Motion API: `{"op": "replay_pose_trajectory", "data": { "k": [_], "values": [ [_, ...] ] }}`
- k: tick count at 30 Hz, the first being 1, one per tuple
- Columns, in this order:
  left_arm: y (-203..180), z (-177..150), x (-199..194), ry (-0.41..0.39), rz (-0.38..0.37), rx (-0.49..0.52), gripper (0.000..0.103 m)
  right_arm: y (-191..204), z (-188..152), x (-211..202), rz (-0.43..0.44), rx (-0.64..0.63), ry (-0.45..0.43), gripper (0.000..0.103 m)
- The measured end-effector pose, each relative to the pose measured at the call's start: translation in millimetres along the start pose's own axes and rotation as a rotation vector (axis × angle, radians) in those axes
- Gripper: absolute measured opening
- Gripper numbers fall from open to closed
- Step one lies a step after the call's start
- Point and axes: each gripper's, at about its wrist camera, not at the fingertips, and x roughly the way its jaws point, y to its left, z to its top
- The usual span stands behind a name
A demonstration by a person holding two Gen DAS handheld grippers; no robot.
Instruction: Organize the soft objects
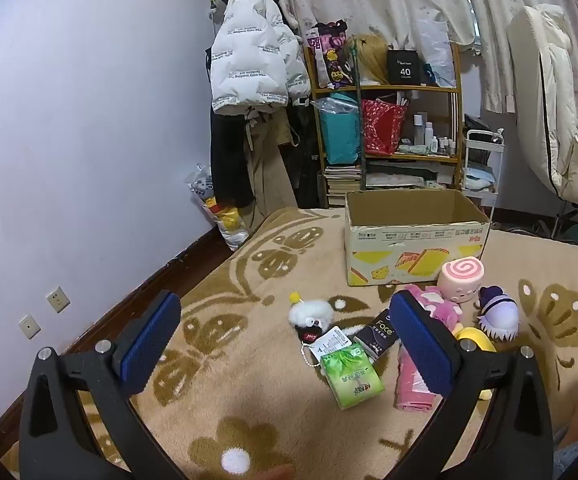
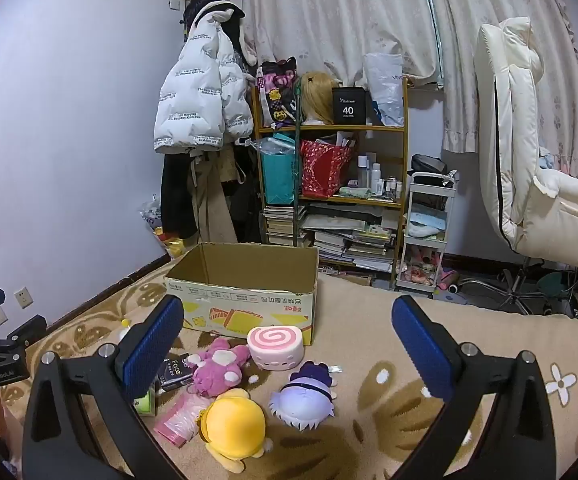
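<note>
Fingers [image 1: 157, 340] spread, white plush [image 1: 311, 316] left-view only

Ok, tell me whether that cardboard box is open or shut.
Open: the cardboard box stands upright on the blanket, top uncovered, bare inner walls showing. Whether anything lies inside cannot be told.

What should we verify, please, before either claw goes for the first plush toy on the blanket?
1. Cardboard box open on top, upright: ok.
2. Left claw open, holding nothing: ok.
3. Right claw open, holding nothing: ok.
4. Yellow plush and purple plush lie uncovered on the blanket: ok.
5. Pink plush clear of neighbours: not ok, black Face pack sits right beside it.
6. Box interior free of other items: cannot tell, floor hidden by the front wall.
</note>
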Motion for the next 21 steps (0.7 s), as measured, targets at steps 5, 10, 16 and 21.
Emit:
{"op": "replay_pose_trajectory", "data": {
  "k": [5, 10, 16, 21],
  "values": [
    [0.3, 0.1, 0.0, 0.003, -0.003, 0.002, 0.103, 0.4, -0.1, 0.6, 0.000, 0.001, 0.003, 0.103],
    [-0.1, -0.4, 0.0, 0.002, 0.001, 0.001, 0.103, 1.0, -0.2, 1.0, -0.001, -0.001, 0.001, 0.103],
    [-0.4, 5.1, -3.5, 0.006, 0.008, -0.010, 0.103, 1.6, -0.2, 1.1, -0.002, -0.002, 0.003, 0.103],
    [0.2, 2.1, -2.4, 0.000, -0.002, -0.002, 0.103, 2.1, -0.2, 1.2, -0.001, -0.002, 0.003, 0.103]
  ]
}}
